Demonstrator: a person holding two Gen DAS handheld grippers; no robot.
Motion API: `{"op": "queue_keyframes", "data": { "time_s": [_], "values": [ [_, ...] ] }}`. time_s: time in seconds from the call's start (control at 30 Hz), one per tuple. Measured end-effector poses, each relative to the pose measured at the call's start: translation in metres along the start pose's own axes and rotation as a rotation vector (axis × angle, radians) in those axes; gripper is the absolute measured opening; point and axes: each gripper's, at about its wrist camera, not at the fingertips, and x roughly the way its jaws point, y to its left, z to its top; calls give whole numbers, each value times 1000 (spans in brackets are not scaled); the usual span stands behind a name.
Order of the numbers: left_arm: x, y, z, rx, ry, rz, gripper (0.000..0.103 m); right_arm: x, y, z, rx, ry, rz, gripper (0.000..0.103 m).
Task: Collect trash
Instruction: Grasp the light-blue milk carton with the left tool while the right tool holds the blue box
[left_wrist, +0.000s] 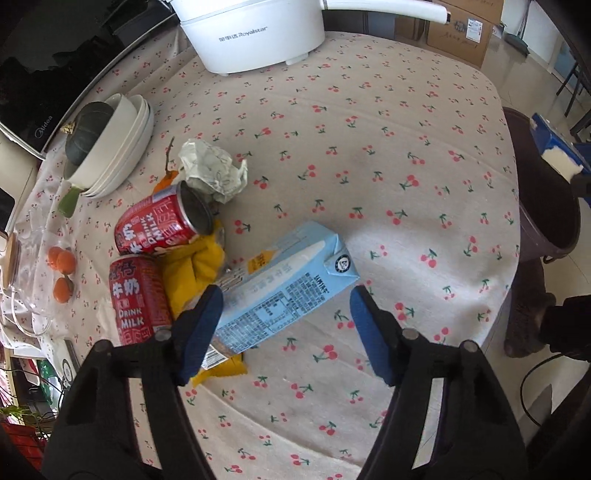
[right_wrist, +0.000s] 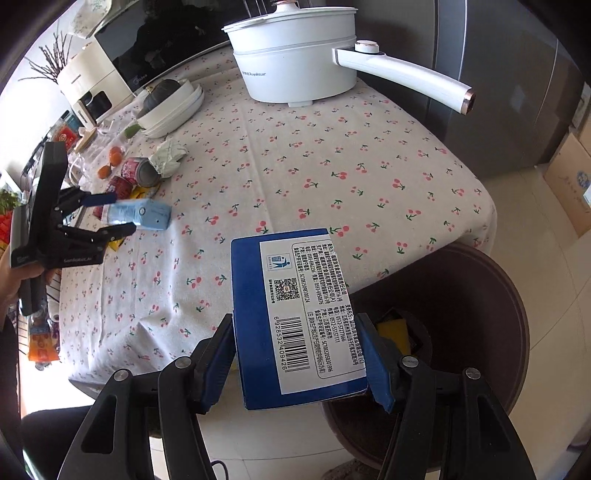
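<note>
A light blue milk carton (left_wrist: 284, 284) lies on the cherry-print tablecloth (left_wrist: 369, 166). My left gripper (left_wrist: 286, 332) is open, its blue fingers either side of the carton's near end, not closed on it; it also shows in the right wrist view (right_wrist: 110, 216). Two red milk cans (left_wrist: 162, 221) (left_wrist: 135, 295), a yellow wrapper (left_wrist: 195, 269) and crumpled paper (left_wrist: 212, 171) lie left of the carton. My right gripper (right_wrist: 299, 354) is shut on a dark blue box (right_wrist: 295, 325), held over the rim of the dark brown trash bin (right_wrist: 461, 332).
A white electric pot (left_wrist: 255, 33) stands at the table's far side. Stacked white bowls (left_wrist: 118, 144) with a dark squash (left_wrist: 86, 129) sit at the left, small oranges (left_wrist: 61, 262) nearer. The bin (left_wrist: 546, 206) stands beside the table's right edge. Cardboard boxes (right_wrist: 569, 173) sit on the floor.
</note>
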Motion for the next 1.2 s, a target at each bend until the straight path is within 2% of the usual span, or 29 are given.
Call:
{"op": "queue_keyframes", "data": {
  "time_s": [0.07,0.17,0.3,0.37,0.43,0.5,0.63,0.7,0.83,0.9,0.97,1.1,1.2],
  "values": [
    [1,-7,-7,2,35,-63,61,-2,0,-1,3,-2,1,64],
    [-3,-18,-17,38,34,-60,61,-3,2,-4,3,-2,-2,64],
    [-5,-18,-21,29,27,-67,61,-5,1,-8,6,-5,-5,64],
    [-3,-20,-22,42,28,-46,63,-5,1,-9,9,-3,-4,65],
    [0,-21,-21,55,30,-21,71,-5,1,-10,6,0,-6,65],
    [2,-19,-15,62,30,2,73,-4,1,-11,1,3,-9,65],
    [0,-10,-2,67,0,-35,74,-1,-2,-12,-2,12,-16,65],
    [7,-9,2,85,25,-56,75,1,-3,-12,-4,18,-21,65],
    [31,-11,-3,73,128,-84,75,4,-6,-10,-4,27,-28,65],
    [39,-15,-11,71,131,-91,68,6,-7,-9,-2,30,-31,65],
    [39,-14,-18,18,97,-108,63,6,-6,-9,-4,30,-32,65],
    [35,-1,-36,-172,40,-178,58,8,-2,-8,-8,31,-34,65],
    [30,4,-53,-289,8,-195,53,8,2,-9,-1,29,-27,65]
  ]
}}
